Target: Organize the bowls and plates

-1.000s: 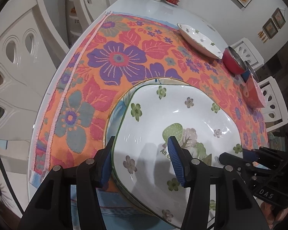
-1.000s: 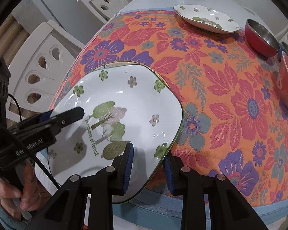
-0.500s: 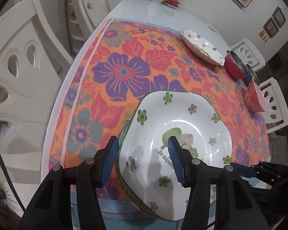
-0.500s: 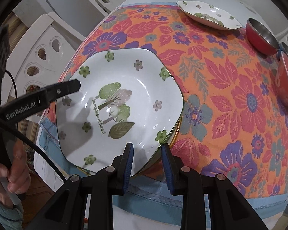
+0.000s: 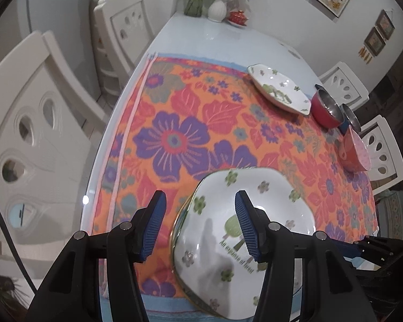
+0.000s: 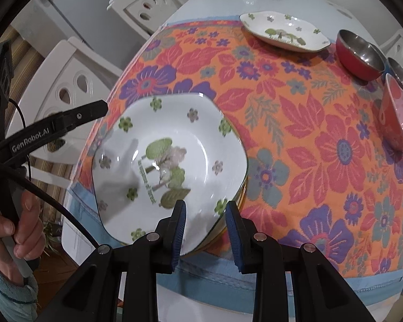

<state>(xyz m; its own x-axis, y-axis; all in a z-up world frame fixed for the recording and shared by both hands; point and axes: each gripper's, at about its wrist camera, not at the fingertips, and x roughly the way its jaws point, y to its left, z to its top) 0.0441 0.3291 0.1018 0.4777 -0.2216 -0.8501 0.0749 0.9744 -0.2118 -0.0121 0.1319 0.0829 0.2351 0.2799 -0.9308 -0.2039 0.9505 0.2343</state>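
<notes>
Plates (image 6: pixel 172 161) with green flowers sit stacked near me on the worktop (image 5: pixel 223 40), both my fingers spread and holding nothing, while one far plate (image 6: pixel 284 33) and three bowls (image 6: pixel 360 56) still wait.

My right pad (image 5: pixel 245 225) hides part of the plate's (image 5: pixel 255 214) lettering; at 6 o'clock its rim is cut off.
</notes>
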